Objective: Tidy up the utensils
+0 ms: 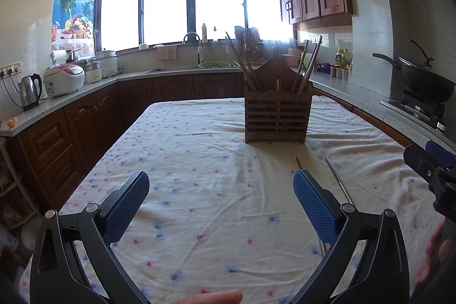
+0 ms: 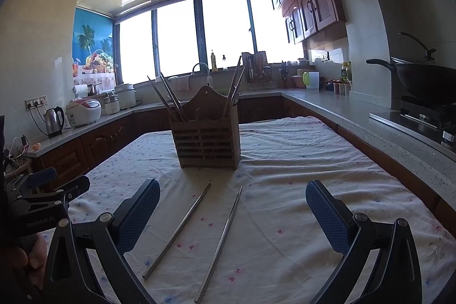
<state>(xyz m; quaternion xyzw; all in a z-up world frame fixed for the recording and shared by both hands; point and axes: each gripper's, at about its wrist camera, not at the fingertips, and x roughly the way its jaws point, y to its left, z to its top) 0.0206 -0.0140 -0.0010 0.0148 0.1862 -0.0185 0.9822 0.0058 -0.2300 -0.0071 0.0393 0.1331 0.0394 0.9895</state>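
Observation:
A slatted wooden utensil holder [image 1: 275,118] [image 2: 206,143] stands upright on the table with several chopsticks [image 1: 242,63] [image 2: 168,97] leaning in its two sides. Two metal chopsticks [image 2: 178,231] [image 2: 221,241] lie flat on the cloth in front of it, between the fingers of my right gripper [image 2: 232,207], which is open and holds nothing. In the left wrist view one metal chopstick [image 1: 339,180] shows just right of my left gripper [image 1: 221,191], also open and holding nothing. The other is mostly hidden behind the left gripper's right finger.
A floral tablecloth [image 1: 199,150] [image 2: 299,161] covers the table. Counters run round three sides: a kettle [image 1: 30,91] and rice cooker [image 1: 65,80] at left, a sink [image 1: 196,66] under the window, a wok [image 1: 427,81] on the stove at right. A person's fingers [image 1: 212,297] show at the bottom edge.

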